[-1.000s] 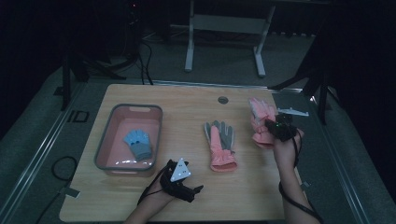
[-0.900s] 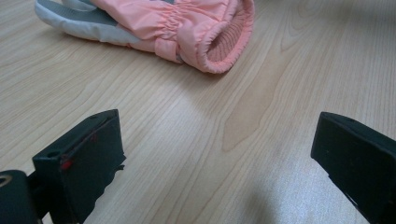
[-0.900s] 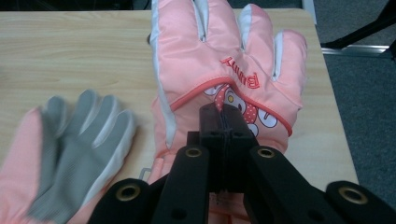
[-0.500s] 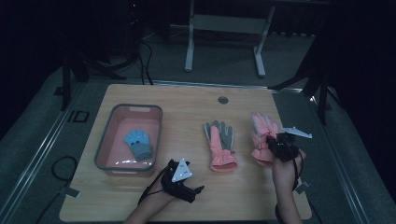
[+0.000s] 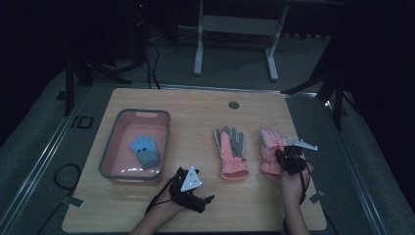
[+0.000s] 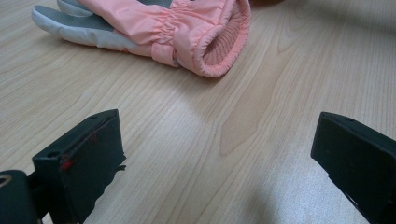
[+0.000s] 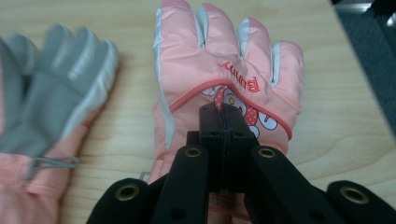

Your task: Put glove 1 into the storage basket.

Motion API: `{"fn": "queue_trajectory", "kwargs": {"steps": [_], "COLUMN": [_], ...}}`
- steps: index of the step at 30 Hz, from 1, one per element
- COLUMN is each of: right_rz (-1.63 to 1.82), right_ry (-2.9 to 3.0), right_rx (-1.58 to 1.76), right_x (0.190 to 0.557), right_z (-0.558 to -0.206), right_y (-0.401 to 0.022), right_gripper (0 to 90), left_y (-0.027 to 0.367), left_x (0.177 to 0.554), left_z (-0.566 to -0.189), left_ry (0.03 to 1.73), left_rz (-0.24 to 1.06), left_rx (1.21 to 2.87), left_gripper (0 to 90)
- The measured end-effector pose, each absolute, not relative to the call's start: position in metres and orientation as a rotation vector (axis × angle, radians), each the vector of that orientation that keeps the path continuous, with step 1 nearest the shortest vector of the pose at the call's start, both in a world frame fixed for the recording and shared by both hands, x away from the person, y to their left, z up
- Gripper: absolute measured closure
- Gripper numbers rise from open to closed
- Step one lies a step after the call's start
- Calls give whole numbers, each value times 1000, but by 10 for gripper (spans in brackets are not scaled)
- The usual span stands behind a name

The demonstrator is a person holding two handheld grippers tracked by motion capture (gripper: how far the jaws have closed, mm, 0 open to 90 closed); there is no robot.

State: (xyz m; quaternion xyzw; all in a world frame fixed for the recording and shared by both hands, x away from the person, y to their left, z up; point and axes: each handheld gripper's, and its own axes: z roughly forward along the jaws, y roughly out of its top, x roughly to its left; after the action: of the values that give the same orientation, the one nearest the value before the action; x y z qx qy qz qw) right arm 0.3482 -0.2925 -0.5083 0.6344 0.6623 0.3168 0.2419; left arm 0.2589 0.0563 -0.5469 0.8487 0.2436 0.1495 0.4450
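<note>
At the table's right side, a pink ski glove [image 7: 224, 88] is pinched by its back fabric in the closed right gripper [image 7: 223, 112] and should be laid flat beside its palm-up mate [image 5: 230, 152], while the left gripper [image 6: 215, 154] is held wide open, empty.

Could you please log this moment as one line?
right tool: shut, over pink glove | left tool: open | blue glove: in bin

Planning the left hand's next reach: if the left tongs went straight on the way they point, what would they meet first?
Probably the knit cuff of the pink glove lying ahead of the open left tongs; bare table lies between, though depth is hard to judge.
</note>
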Motion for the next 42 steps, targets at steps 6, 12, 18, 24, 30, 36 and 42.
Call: {"fn": "queue_trajectory", "kwargs": {"steps": [6, 12, 18, 24, 30, 36, 42], "right_rz": [852, 894, 965, 1022, 1032, 902, 927], "right_ry": [1822, 1895, 2032, 2168, 2196, 2209, 2255], "right_rx": [1746, 1651, 1416, 1337, 1390, 1391, 1392], "right_x": [354, 352, 356, 364, 369, 377, 379], "right_z": [-526, -511, -489, -488, -502, -525, -534], "right_y": [-292, -297, -320, -343, -345, -336, -333], "right_gripper": [848, 710, 659, 631, 587, 560, 815], "left_y": [56, 55, 56, 55, 56, 57, 57], "left_x": [259, 258, 257, 257, 255, 255, 256], "left_z": [-547, -548, -548, -548, -548, -548, -549], "left_ry": [601, 595, 601, 599, 608, 609, 610], "left_rz": [367, 362, 357, 360, 354, 358, 354], "left_rx": [2103, 2108, 2107, 2104, 2101, 2098, 2106], "left_gripper": [26, 26, 26, 26, 26, 26, 26]}}
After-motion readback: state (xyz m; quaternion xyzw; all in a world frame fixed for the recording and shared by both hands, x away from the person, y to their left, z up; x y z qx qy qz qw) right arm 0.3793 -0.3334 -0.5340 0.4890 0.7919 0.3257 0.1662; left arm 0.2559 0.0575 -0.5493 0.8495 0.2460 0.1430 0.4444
